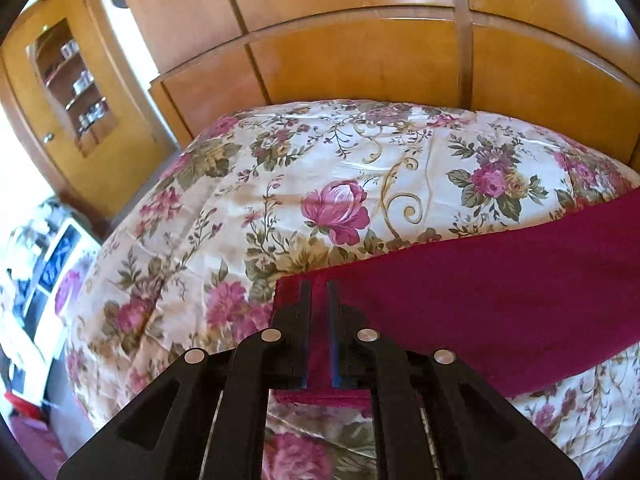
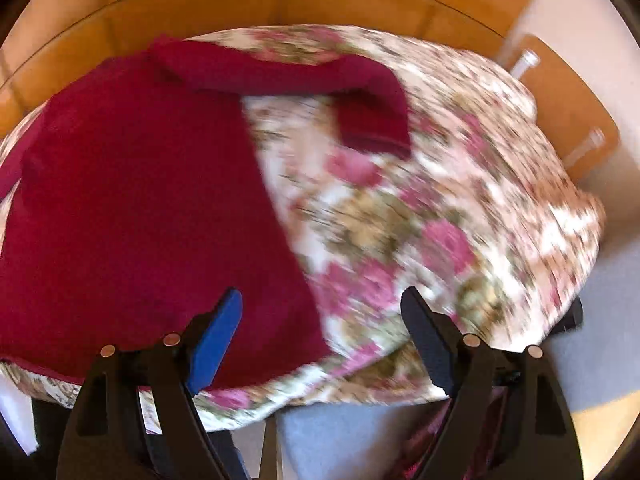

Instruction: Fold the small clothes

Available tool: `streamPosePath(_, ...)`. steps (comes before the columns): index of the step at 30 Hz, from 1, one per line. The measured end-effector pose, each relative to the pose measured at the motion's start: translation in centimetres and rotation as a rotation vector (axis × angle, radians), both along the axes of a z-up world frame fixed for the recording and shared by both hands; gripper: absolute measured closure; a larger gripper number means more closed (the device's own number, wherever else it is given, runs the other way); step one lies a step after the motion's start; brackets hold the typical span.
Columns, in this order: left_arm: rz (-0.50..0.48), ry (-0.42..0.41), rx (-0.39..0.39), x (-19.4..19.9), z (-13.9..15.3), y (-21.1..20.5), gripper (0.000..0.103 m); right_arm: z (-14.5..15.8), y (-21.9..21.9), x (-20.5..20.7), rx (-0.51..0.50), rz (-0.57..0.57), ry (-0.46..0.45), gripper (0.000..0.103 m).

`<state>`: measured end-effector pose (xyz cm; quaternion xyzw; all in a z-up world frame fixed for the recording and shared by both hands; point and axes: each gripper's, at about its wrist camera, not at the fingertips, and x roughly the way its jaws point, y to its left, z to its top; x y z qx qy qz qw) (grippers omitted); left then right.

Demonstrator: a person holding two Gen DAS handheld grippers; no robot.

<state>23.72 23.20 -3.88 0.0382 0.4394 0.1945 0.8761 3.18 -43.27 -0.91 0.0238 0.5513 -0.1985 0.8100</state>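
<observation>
On floral bedspread (image 1: 360, 152), red garment (image 1: 500, 272) pinched in left gripper (image 1: 319, 284)

Left wrist view: open floral bed cover (image 1: 328, 168) from 9 to 1 o'clock; the wooden headboard (image 1: 360, 64) closes it at 12, a cabinet (image 1: 72, 92) at 10. Right wrist view: bare cover from 1 to 4 o'clock; the red garment (image 2: 132, 200) occupies 9 to 12.

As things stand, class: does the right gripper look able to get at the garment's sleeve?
Probably yes. The right gripper stands open and empty above the near hem of the garment, and the sleeve lies uncovered on the bedspread ahead, with nothing between them.
</observation>
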Motion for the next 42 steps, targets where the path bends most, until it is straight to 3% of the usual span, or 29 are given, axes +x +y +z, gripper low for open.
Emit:
streamPosePath(1,0.007,-0.020,-0.015,-0.6,0.4,-0.2,0.056,-0.2,0.5,0.2,0.001,0.010,0.001,0.022)
streamPosePath(3,-0.007,-0.111,-0.077,-3.0,1.8,-1.2,0.037,-0.8,0.8,0.9,0.012,0.018,0.000,0.022)
streamPosePath(4,-0.046,-0.160,-0.136,-4.8,2.6,-2.1,0.037,-1.4,0.6,1.4,0.024,0.017,-0.004,0.022)
streamPosePath(7,-0.170,-0.178,-0.322,-8.3,3.0,-5.1,0.037,-2.5,-0.2,2.3,0.051,-0.005,-0.009,0.022)
streamPosePath(9,-0.311,-0.127,-0.504,-11.1,2.0,-8.2,0.037,-3.6,-1.1,2.5,0.075,-0.023,-0.002,0.022)
streamPosePath(13,-0.538,0.021,-0.756,-16.2,-0.9,-15.3,0.037,-5.4,-1.7,2.1,0.100,-0.026,0.014,0.022)
streamPosePath(16,-0.615,0.091,-0.829,-18.8,-2.4,-19.0,0.037,-6.1,-2.4,1.2,0.172,-0.039,-0.007,0.022)
streamPosePath(18,-0.640,0.123,-0.843,-20.1,-3.4,-21.3,0.039,-6.4,-2.5,0.5,0.220,-0.032,-0.021,0.028)
streamPosePath(20,-0.648,0.131,-0.825,-20.9,-4.1,-22.8,0.053,-6.5,-2.4,0.0,0.253,-0.012,-0.038,0.039)
streamPosePath(21,-0.655,0.123,-0.793,-21.2,-4.3,-23.3,0.064,-6.4,-2.3,-0.2,0.255,0.000,-0.040,0.048)
streamPosePath(22,-0.660,0.119,-0.769,-21.2,-4.4,-23.7,0.090,-6.2,-1.9,-0.3,0.262,0.026,-0.044,0.061)
streamPosePath(23,-0.663,0.134,-0.786,-21.0,-4.6,-23.7,0.095,-6.1,-1.5,-0.4,0.264,0.043,-0.045,0.068)
streamPosePath(25,-0.648,0.118,-0.800,-21.0,-4.3,-23.5,0.096,-5.7,-0.7,-0.7,0.264,0.082,-0.049,0.095)
streamPosePath(33,-0.696,0.041,-0.742,-22.8,-0.2,-20.9,0.097,-1.9,0.9,-3.5,0.332,0.152,-0.130,0.096)
streamPosePath(38,-0.652,0.108,-0.727,-23.8,-2.0,-20.2,0.097,-4.0,1.6,-5.2,0.329,0.165,-0.045,0.096)
streamPosePath(41,-0.599,0.132,-0.715,-23.3,-2.8,-19.6,0.096,-4.1,1.2,-5.0,0.347,0.147,-0.055,0.092)
streamPosePath(42,-0.580,0.133,-0.714,-22.9,-2.7,-19.4,0.087,-3.7,0.7,-4.8,0.344,0.138,-0.073,0.086)
